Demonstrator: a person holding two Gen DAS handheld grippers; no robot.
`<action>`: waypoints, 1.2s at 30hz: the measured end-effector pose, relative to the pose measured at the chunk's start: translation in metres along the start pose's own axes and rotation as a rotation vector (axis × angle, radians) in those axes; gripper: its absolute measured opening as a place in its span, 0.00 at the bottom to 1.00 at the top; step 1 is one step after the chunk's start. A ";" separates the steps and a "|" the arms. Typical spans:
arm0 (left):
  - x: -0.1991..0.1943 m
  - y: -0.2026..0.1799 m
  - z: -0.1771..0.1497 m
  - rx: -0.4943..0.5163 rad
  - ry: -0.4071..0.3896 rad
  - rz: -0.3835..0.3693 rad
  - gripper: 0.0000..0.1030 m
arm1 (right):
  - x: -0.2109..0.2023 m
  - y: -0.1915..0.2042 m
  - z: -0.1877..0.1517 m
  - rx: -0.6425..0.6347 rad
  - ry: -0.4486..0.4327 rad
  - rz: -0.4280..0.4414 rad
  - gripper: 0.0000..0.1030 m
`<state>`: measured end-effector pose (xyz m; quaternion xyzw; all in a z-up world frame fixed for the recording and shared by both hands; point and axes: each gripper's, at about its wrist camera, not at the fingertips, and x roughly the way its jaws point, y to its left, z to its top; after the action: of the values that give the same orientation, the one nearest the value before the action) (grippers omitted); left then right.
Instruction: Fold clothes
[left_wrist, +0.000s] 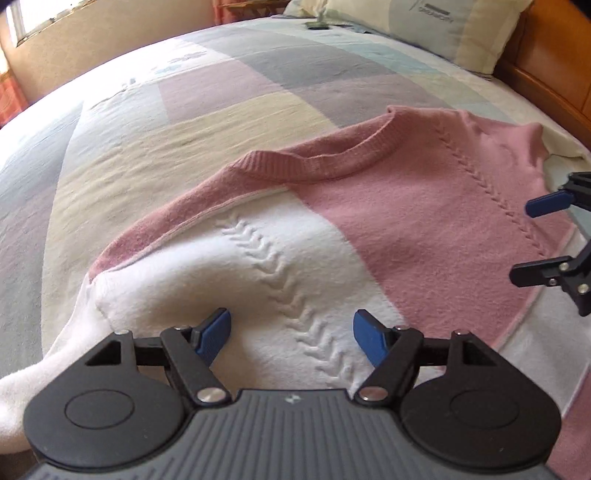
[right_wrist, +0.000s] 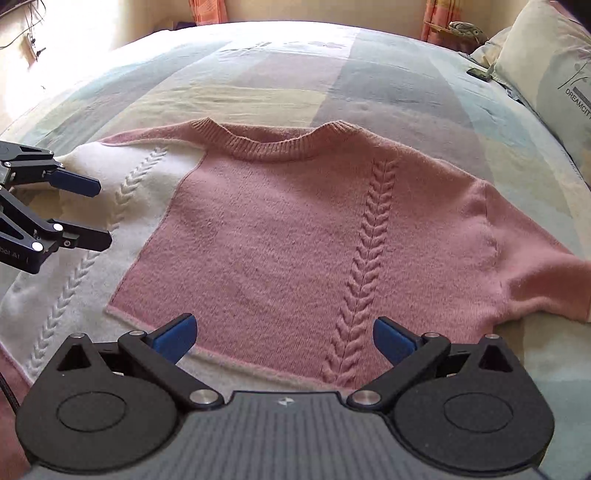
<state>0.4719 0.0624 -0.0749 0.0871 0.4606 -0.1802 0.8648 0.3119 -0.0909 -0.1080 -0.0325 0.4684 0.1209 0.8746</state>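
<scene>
A pink and white sweater (right_wrist: 280, 236) lies spread flat on the bed (right_wrist: 258, 74), collar toward the far side. Over its white left part hangs the left gripper (left_wrist: 291, 339), jaws wide apart, holding nothing. Over the near pink hem hangs the right gripper (right_wrist: 284, 338), also spread wide and empty. Far right, a pillow (right_wrist: 554, 74) rests at the bed's head.

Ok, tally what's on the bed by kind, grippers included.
Sweater: 1
Pillow: 1
Grippers: 2, left gripper and right gripper, both open
Small dark thing by the pillow: 1, too small to identify
Total: 5
</scene>
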 end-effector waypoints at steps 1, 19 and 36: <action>0.005 0.010 -0.001 -0.062 0.011 0.037 0.71 | 0.005 -0.005 0.003 0.007 0.000 0.002 1.00; 0.032 0.001 0.016 -0.235 0.085 0.150 0.71 | 0.015 -0.023 -0.017 -0.119 -0.065 0.041 1.00; 0.042 -0.015 0.023 -0.110 0.114 0.044 0.78 | 0.012 -0.094 0.010 0.094 0.021 -0.153 1.00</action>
<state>0.5050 0.0317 -0.0970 0.0596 0.5163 -0.1302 0.8443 0.3498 -0.1781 -0.1177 -0.0283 0.4790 0.0311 0.8768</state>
